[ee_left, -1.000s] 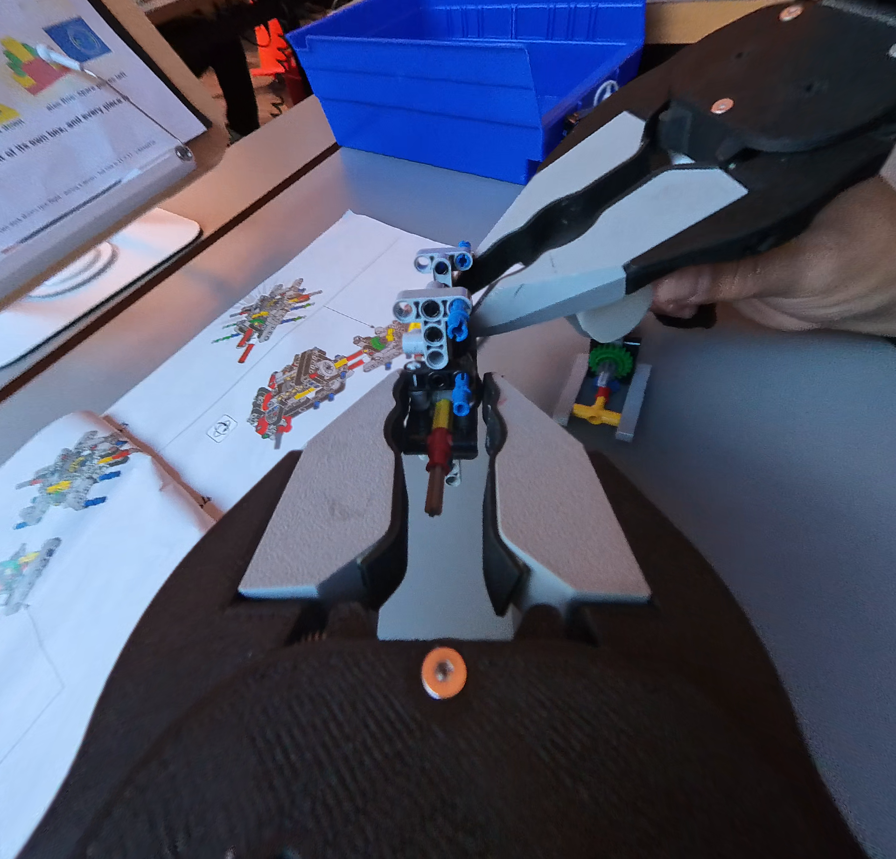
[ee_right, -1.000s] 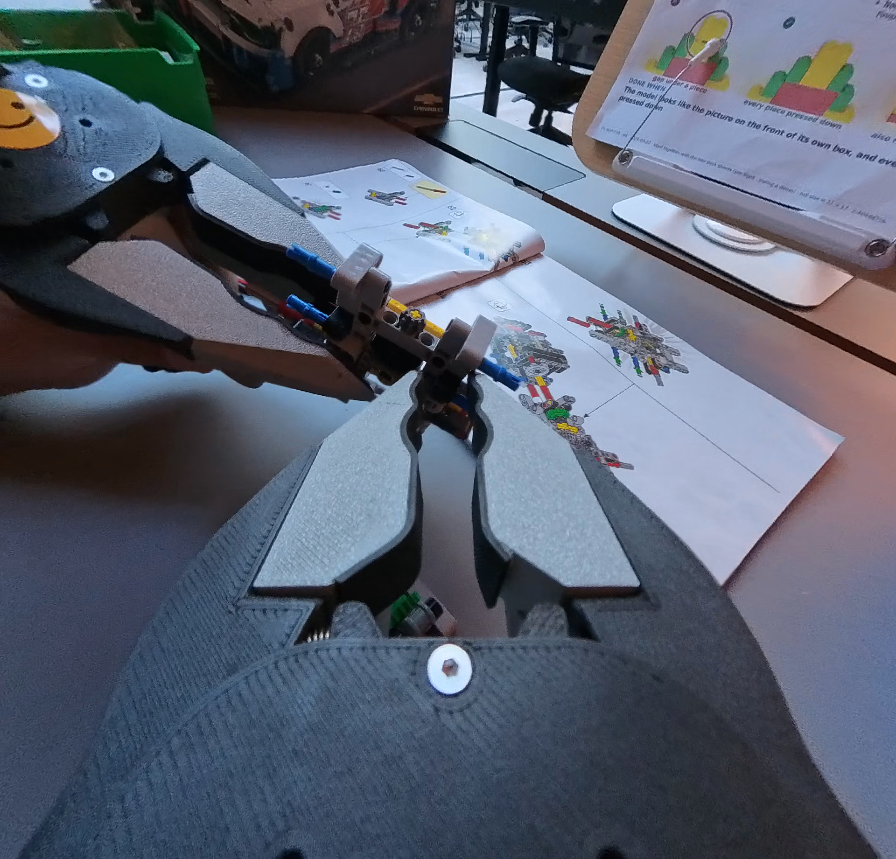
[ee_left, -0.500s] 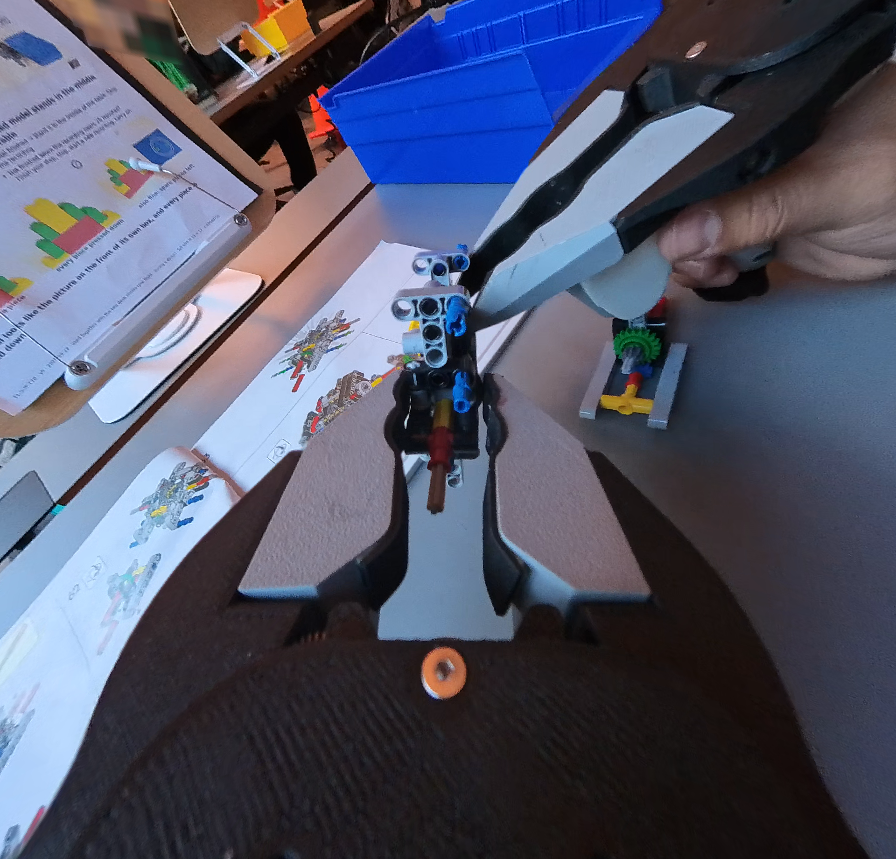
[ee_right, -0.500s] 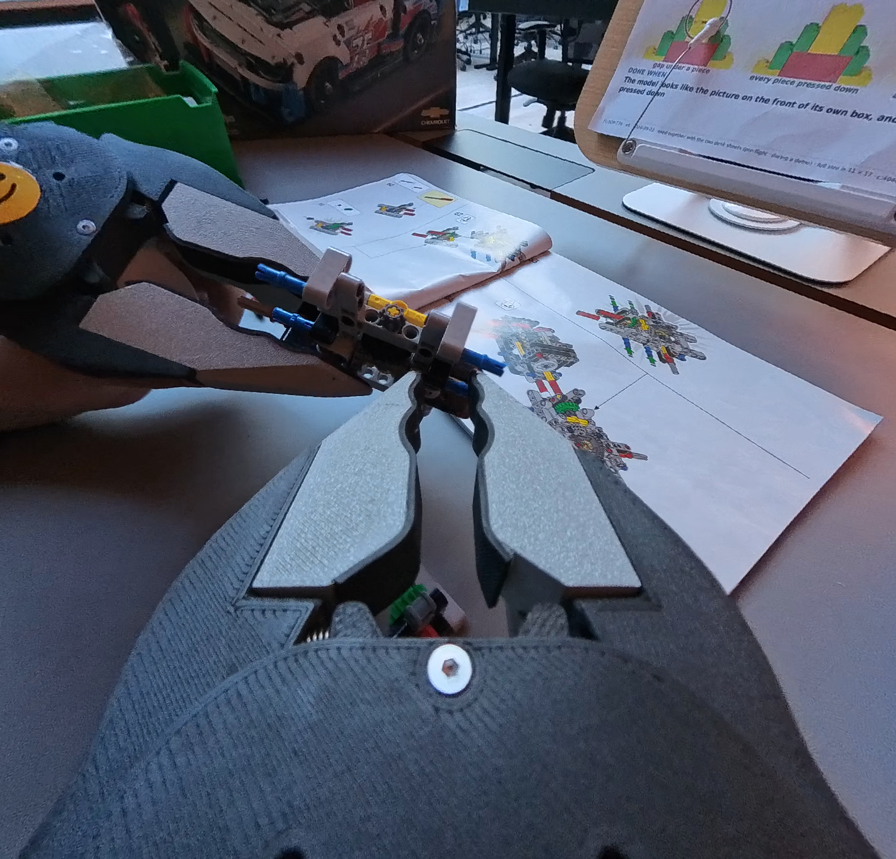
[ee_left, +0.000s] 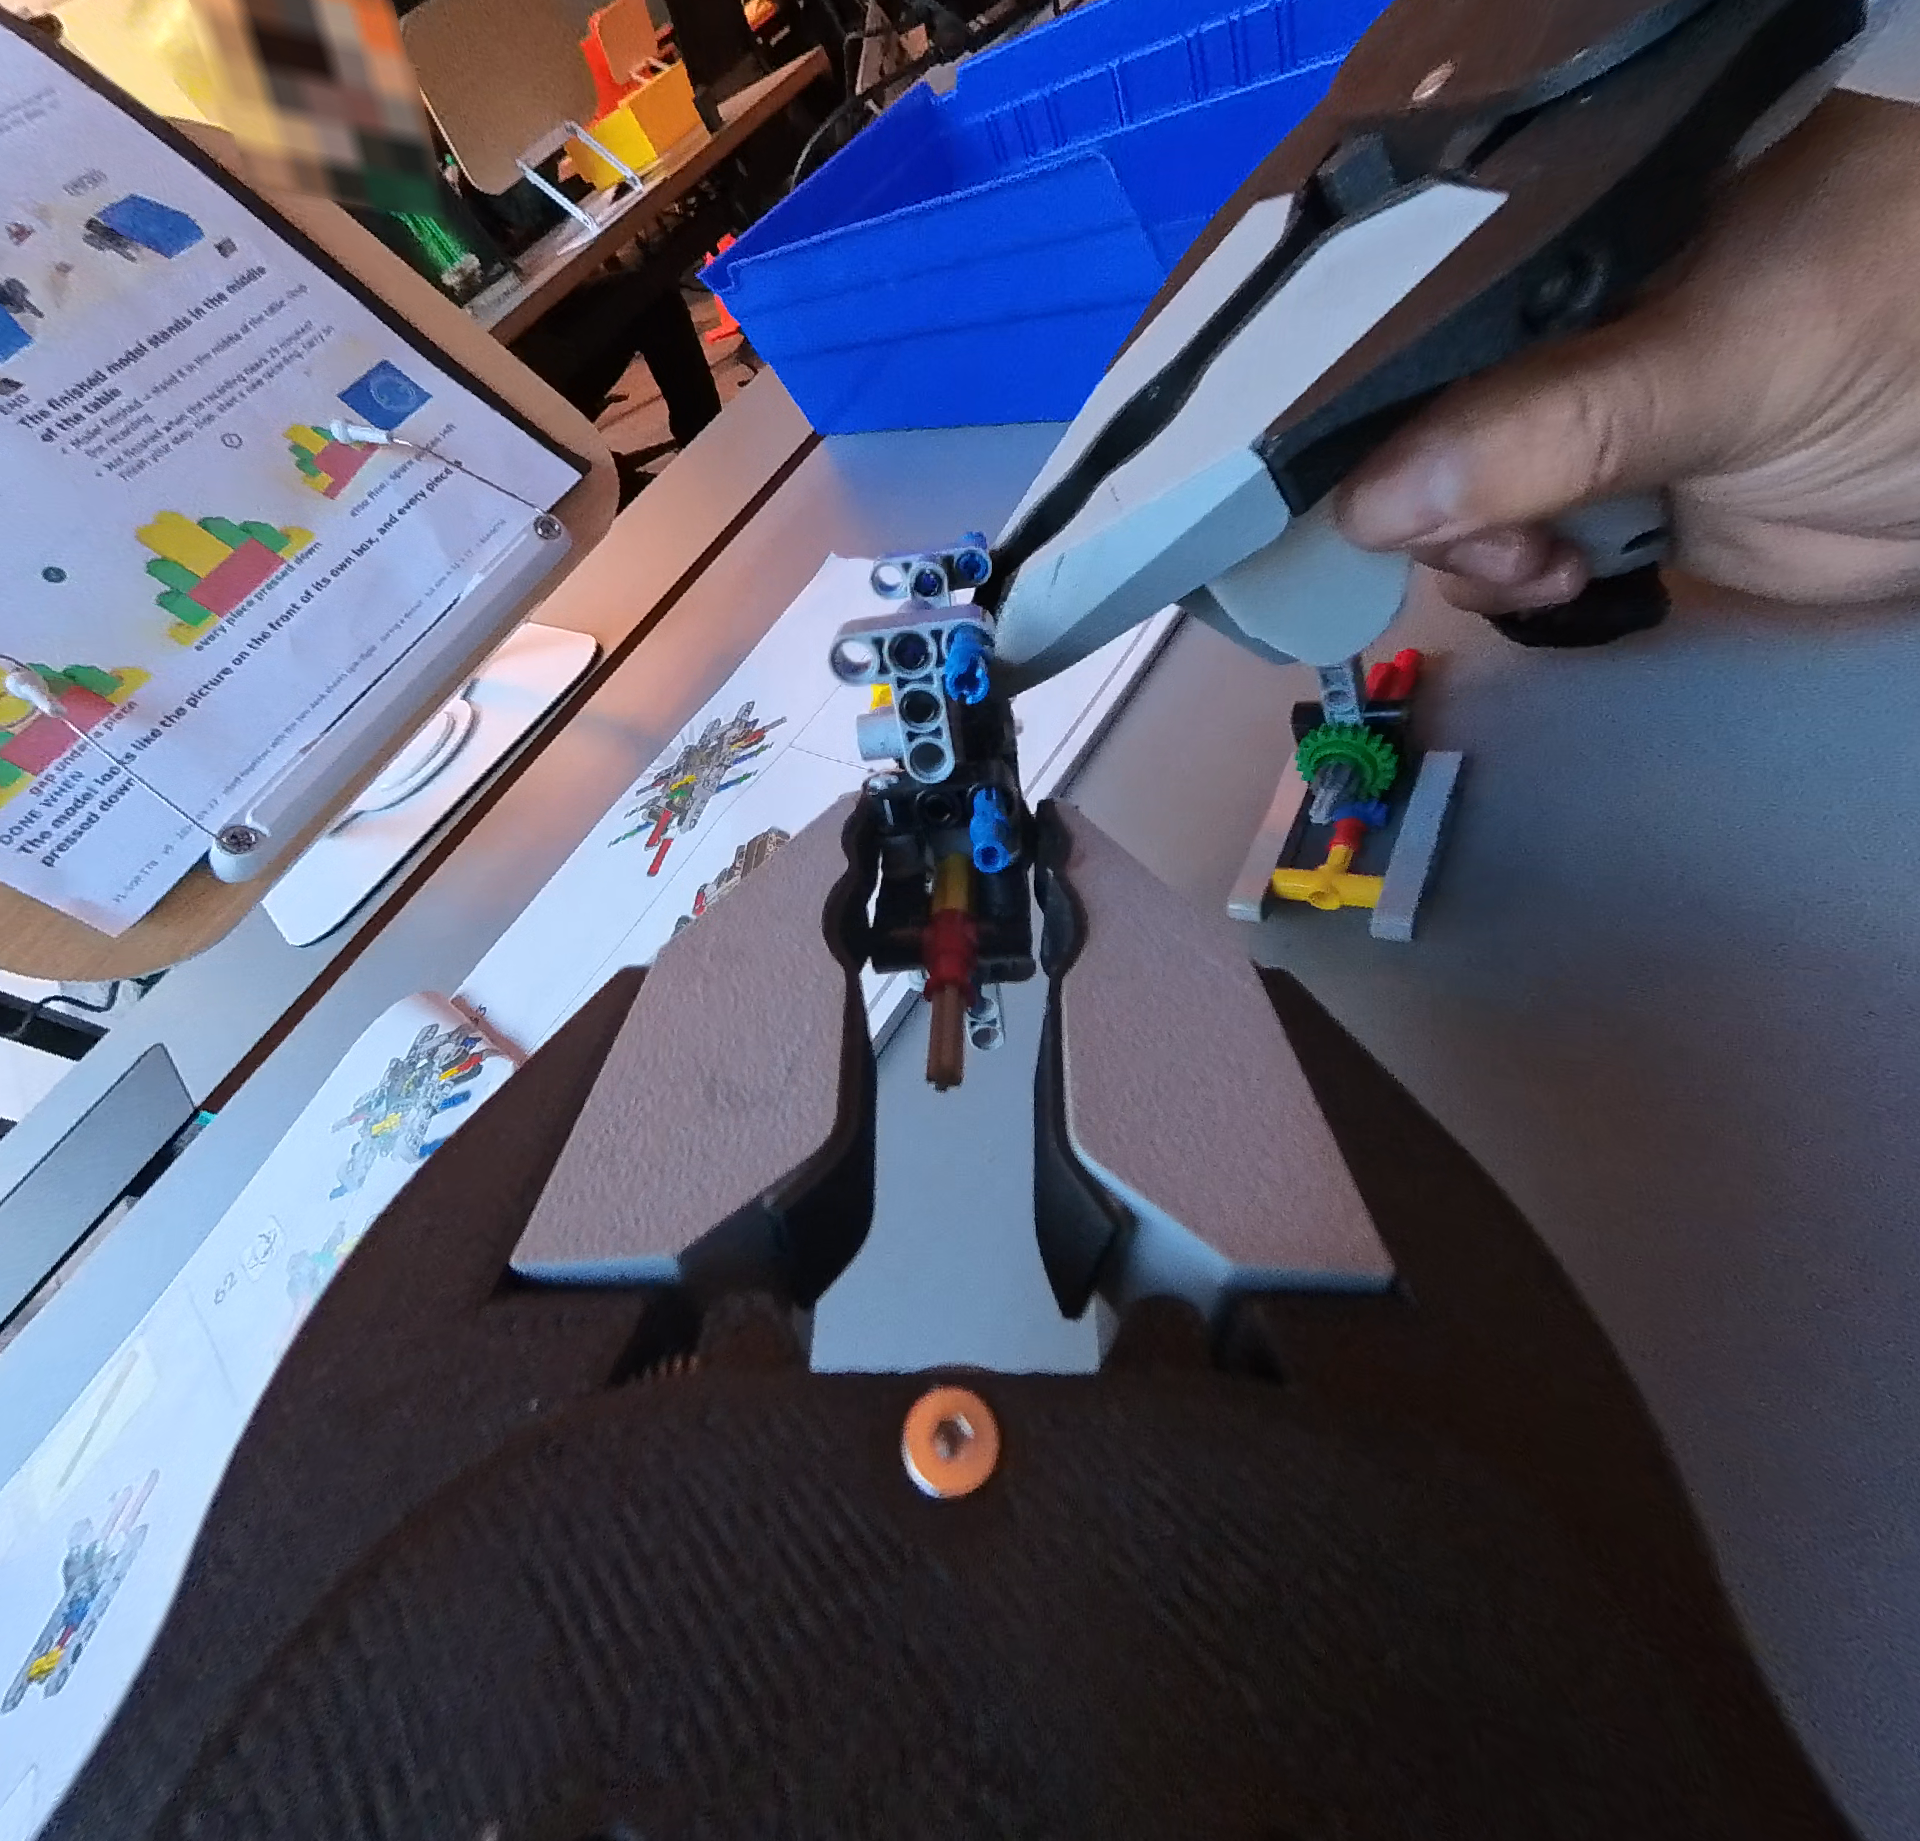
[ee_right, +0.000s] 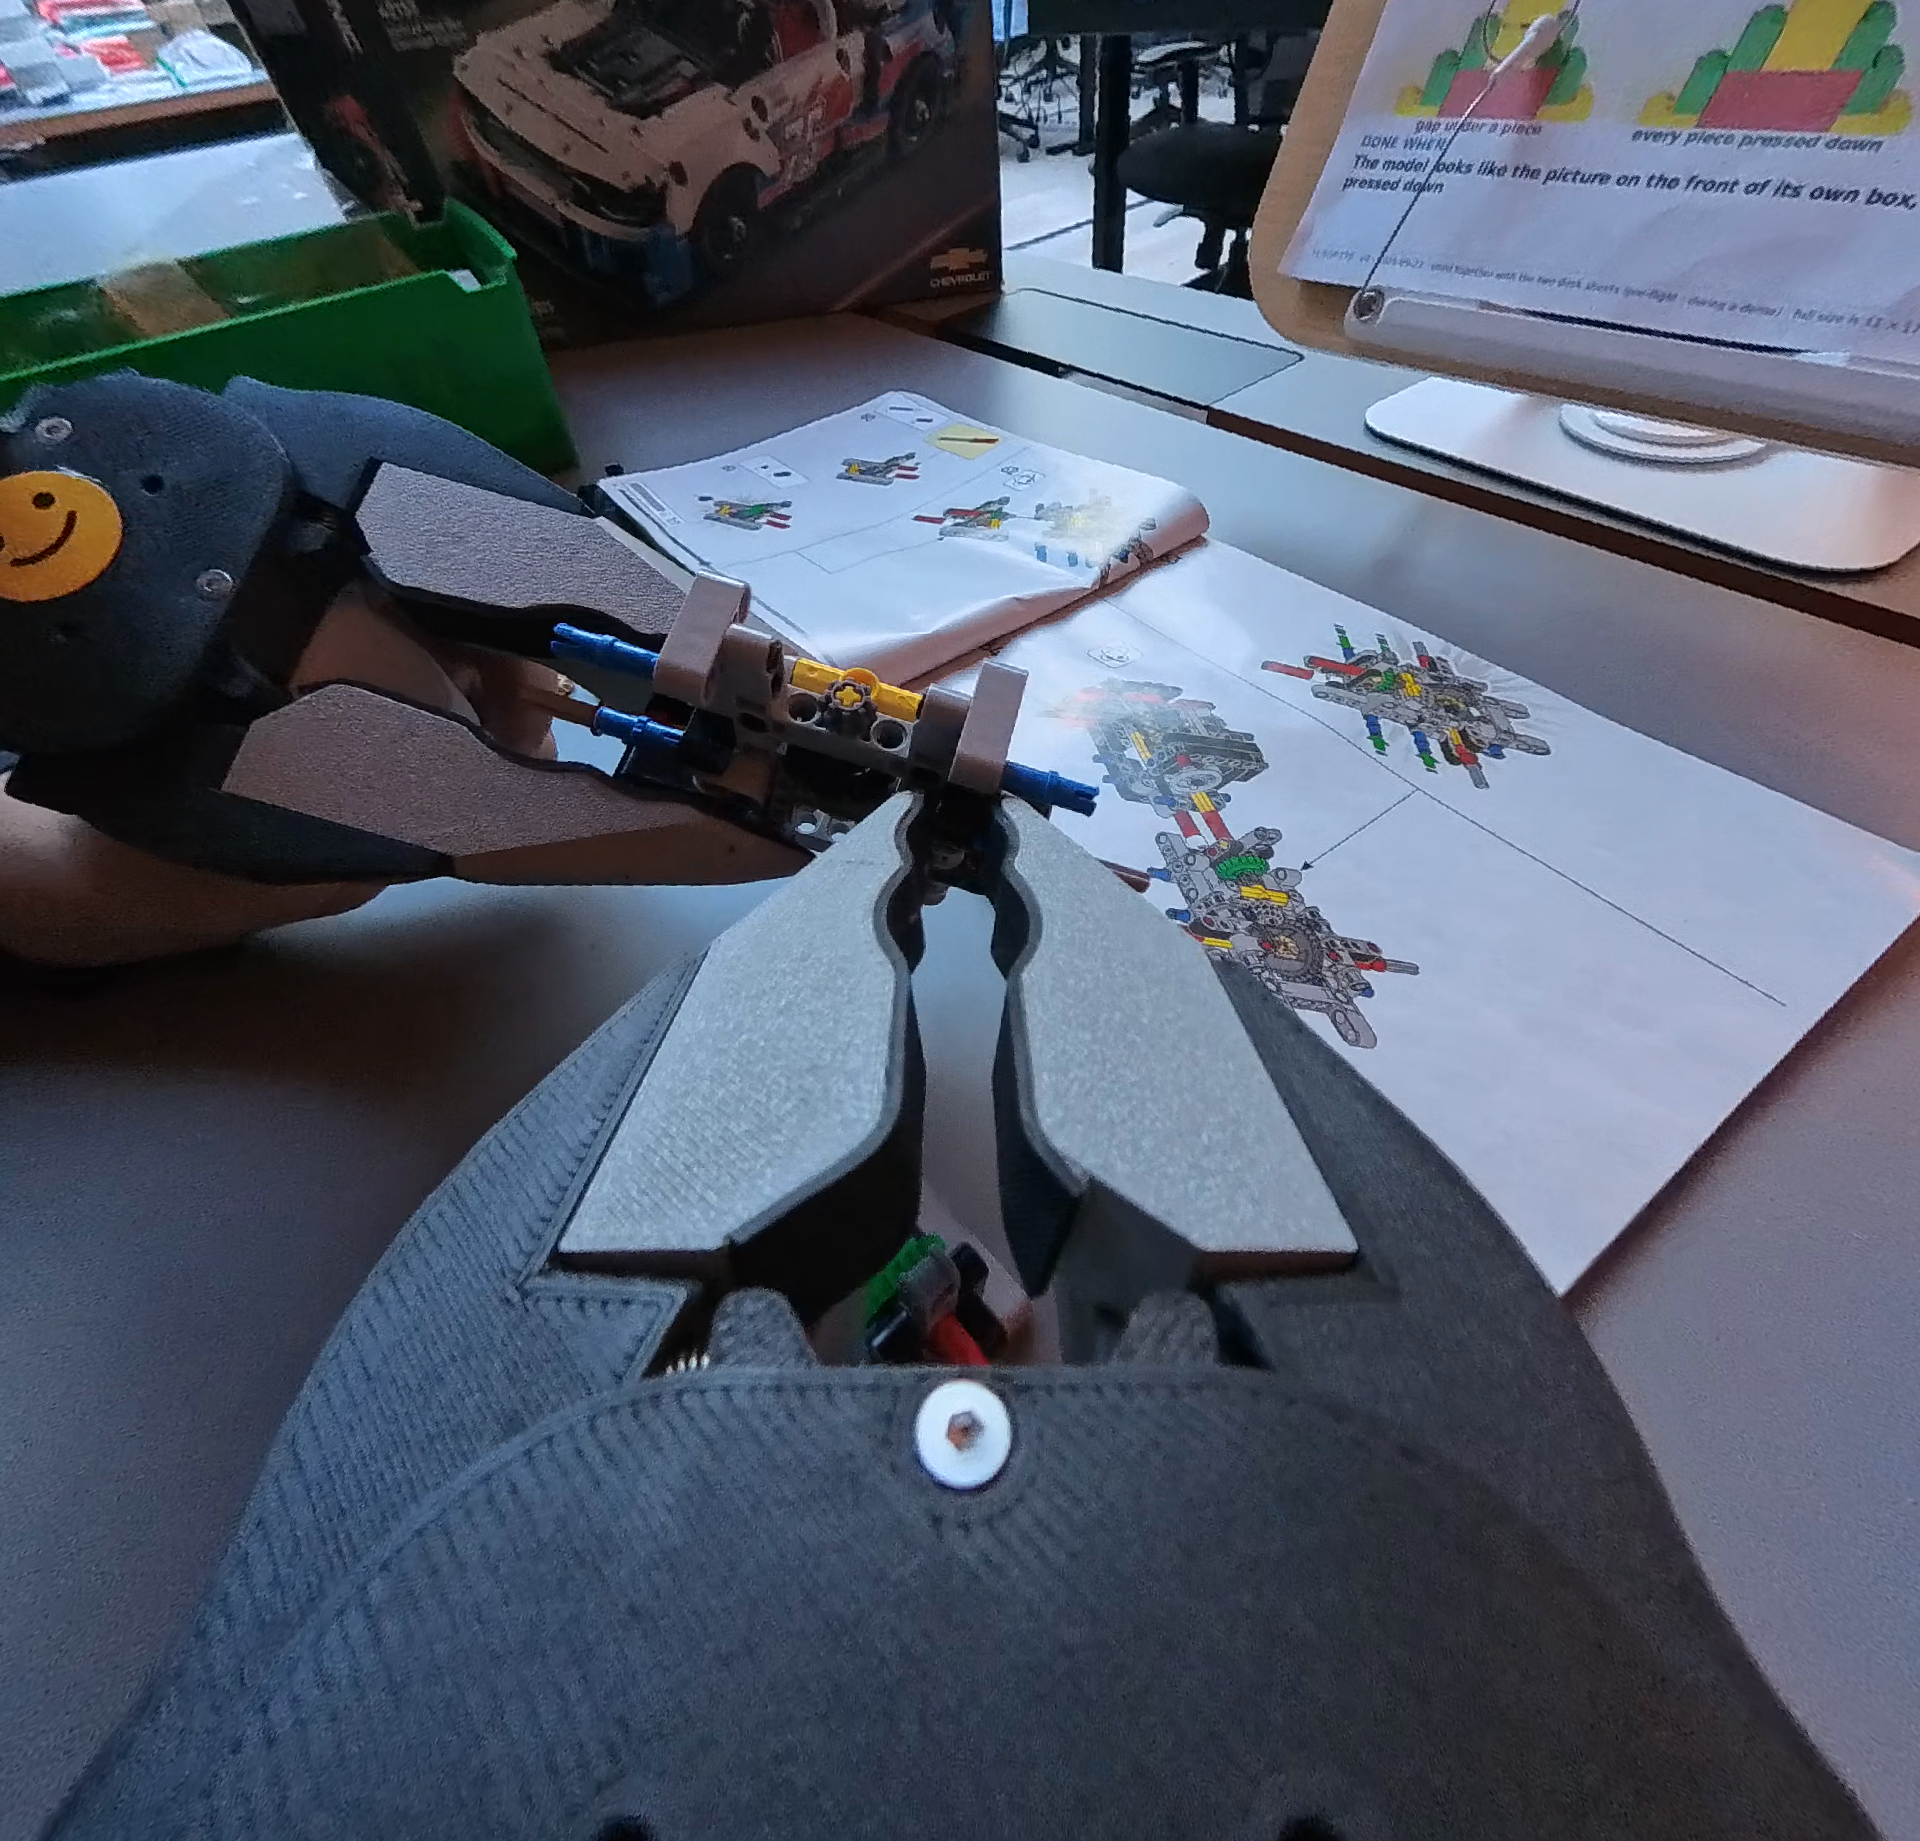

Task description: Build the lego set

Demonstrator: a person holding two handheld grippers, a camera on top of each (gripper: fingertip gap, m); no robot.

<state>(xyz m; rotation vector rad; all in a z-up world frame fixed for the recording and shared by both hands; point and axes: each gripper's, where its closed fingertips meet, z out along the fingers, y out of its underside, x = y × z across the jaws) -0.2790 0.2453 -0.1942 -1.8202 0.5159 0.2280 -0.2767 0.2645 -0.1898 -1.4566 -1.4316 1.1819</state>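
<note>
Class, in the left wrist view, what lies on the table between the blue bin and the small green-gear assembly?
The right gripper, hand-held, its fingers crossing between the blue bin and the green-gear assembly.

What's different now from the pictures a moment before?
The right gripper has pinched its tips closer together on a black part at the far end of the brick assembly. Both views have tilted, so the blue bin and the green bin show more. The left gripper still clamps the assembly, and the small gear model still sits on the table.
</note>
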